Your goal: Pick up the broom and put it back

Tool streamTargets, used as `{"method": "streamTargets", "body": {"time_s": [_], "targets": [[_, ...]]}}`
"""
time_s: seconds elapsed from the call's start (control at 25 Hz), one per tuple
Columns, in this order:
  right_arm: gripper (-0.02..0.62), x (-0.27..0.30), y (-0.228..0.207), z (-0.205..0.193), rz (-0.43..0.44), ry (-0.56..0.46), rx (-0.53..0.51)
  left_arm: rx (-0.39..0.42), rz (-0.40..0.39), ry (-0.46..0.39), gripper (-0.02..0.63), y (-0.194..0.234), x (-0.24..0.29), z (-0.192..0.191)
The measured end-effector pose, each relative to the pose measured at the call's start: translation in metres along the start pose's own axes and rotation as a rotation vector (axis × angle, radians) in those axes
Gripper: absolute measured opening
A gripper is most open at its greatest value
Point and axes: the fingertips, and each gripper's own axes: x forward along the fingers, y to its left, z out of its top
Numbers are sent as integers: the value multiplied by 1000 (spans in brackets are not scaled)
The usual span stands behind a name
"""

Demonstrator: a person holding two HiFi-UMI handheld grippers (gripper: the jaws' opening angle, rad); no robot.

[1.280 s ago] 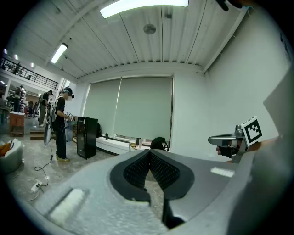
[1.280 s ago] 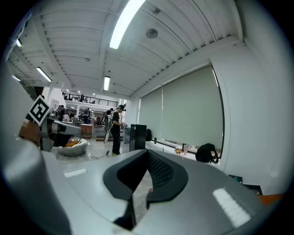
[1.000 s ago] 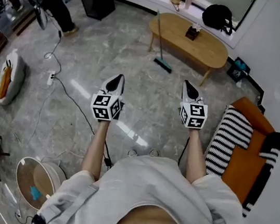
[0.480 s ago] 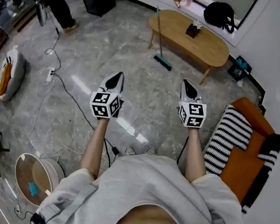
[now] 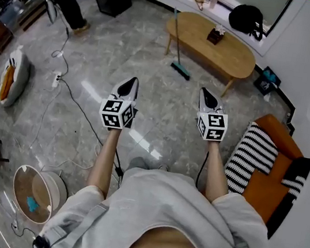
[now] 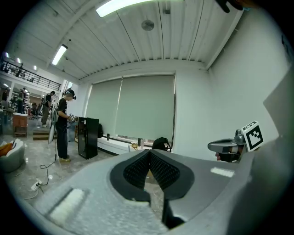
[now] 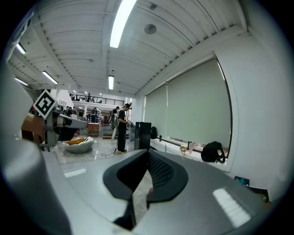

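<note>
We see the broom (image 5: 178, 43) far in front of us. It has a long thin stick and a small green brush at the bottom. It stands tilted. The brush sits on the shiny floor (image 5: 124, 57), and the stick leans by the left end of the wooden table (image 5: 233, 54).

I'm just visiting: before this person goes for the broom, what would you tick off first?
1. Broom in sight: ok. The broom leans against the wooden table, head on the floor.
2. Grippers free: ok. Nothing sits between the jaws of the left gripper or the right gripper.
3. Jaws open to grab: not ok. Both are shut.
4. Broom within reach: not ok. Open floor lies between the grippers and it.
5. Way ahead free: ok. The cable lies off to the left.
6. Place to put it back: cannot tell.
</note>
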Motion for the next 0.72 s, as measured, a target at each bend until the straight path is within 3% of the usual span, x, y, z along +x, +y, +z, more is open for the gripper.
{"method": "streamTargets", "body": {"time_s": [0.4, 0.72], "targets": [[0, 40, -23, -20, -32, 37, 33, 15, -49, 37, 1, 7, 56, 1], [0, 114, -45, -7, -84, 47, 15, 9, -101, 23, 2, 60, 135, 18]]}}
